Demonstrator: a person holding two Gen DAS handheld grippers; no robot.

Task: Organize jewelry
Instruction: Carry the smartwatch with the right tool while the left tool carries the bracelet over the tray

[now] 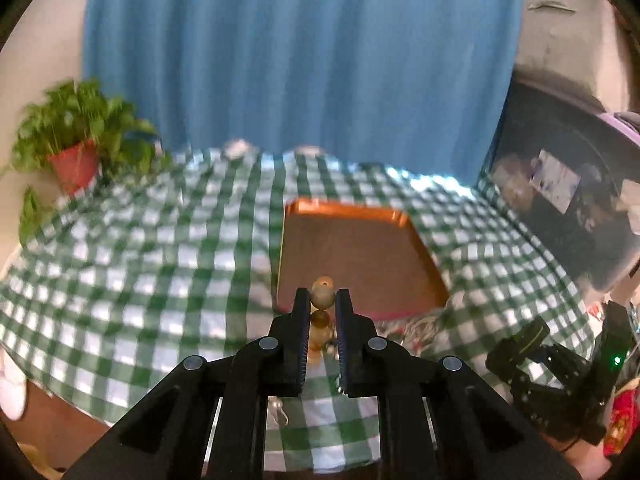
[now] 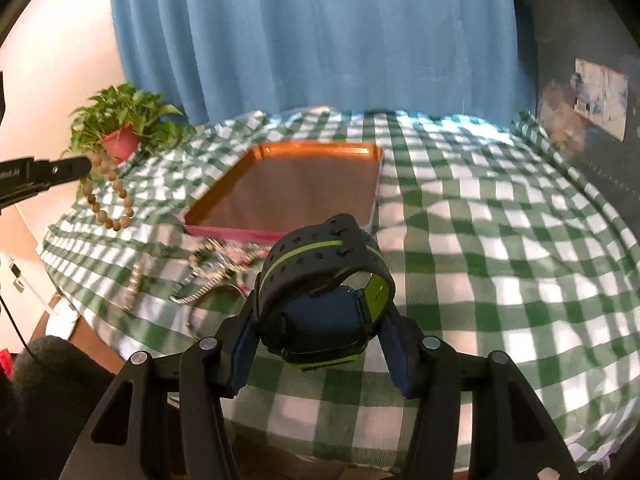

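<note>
My left gripper (image 1: 323, 298) is shut on a wooden bead bracelet (image 1: 322, 295); the rest of the string hangs below the jaws. In the right wrist view the left gripper (image 2: 86, 168) holds the bead bracelet (image 2: 108, 196) above the table's left side. My right gripper (image 2: 318, 312) is shut on a black and lime smartwatch (image 2: 324, 280), held above the cloth in front of the orange tray (image 2: 288, 188). The tray (image 1: 356, 252) lies empty ahead of the left gripper. A pile of chains and jewelry (image 2: 212, 268) lies on the cloth just before the tray.
A green-and-white checked cloth (image 2: 480, 240) covers the table. A potted plant in a red pot (image 2: 120, 128) stands at the back left. A blue curtain (image 2: 320, 32) hangs behind. The right gripper with the watch shows at the lower right of the left wrist view (image 1: 560, 364).
</note>
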